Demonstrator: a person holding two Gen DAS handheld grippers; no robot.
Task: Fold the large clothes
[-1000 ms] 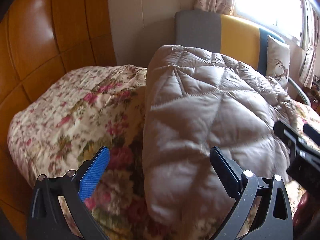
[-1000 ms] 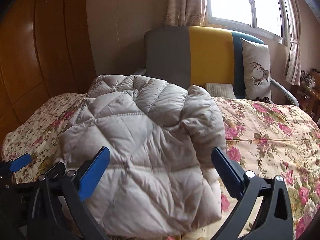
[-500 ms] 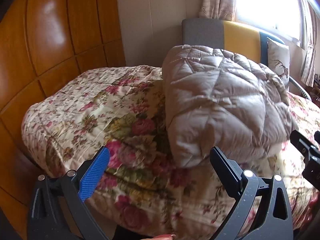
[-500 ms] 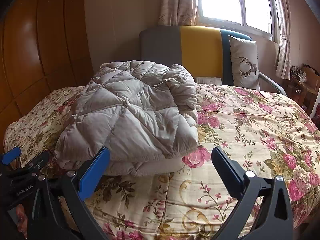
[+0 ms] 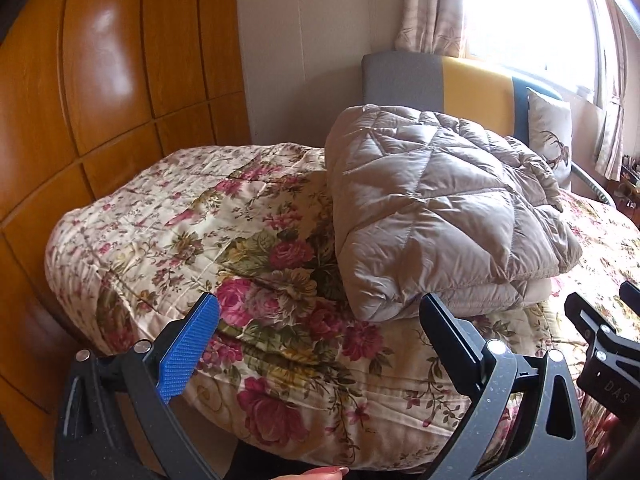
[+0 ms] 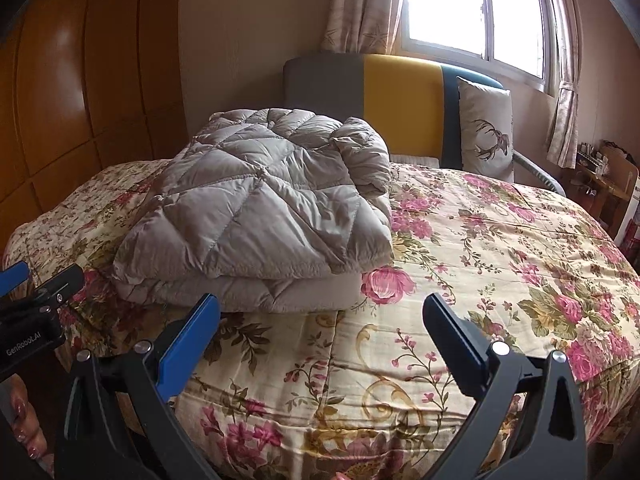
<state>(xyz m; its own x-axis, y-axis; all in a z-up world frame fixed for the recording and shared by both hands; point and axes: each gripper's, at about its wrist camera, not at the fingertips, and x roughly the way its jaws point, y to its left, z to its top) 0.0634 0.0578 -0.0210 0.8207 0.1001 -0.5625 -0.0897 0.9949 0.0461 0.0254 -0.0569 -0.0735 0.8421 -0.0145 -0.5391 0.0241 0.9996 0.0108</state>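
Observation:
A grey quilted down jacket point(image 5: 436, 216) lies folded in a thick bundle on the bed with the floral quilt point(image 5: 192, 232). It also shows in the right wrist view point(image 6: 260, 212) on the left half of the floral quilt point(image 6: 500, 248). My left gripper point(image 5: 318, 334) is open and empty, held off the bed's near edge in front of the jacket. My right gripper point(image 6: 320, 332) is open and empty, also back from the jacket. The right gripper's body point(image 5: 608, 344) shows at the right edge of the left view; the left gripper's body point(image 6: 36, 296) shows at the left of the right view.
A wooden panelled wall point(image 5: 100, 100) runs along the left. A grey, yellow and blue headboard point(image 6: 400, 96) with a deer-print pillow point(image 6: 486, 128) stands behind the bed. A window with curtains point(image 6: 472, 12) is above. A cluttered wooden stand point(image 6: 608, 176) is at far right.
Both grippers have drawn back from the jacket toward the bed's near edge. The jacket now lies farther off and smaller in both views; both grippers stayed open.

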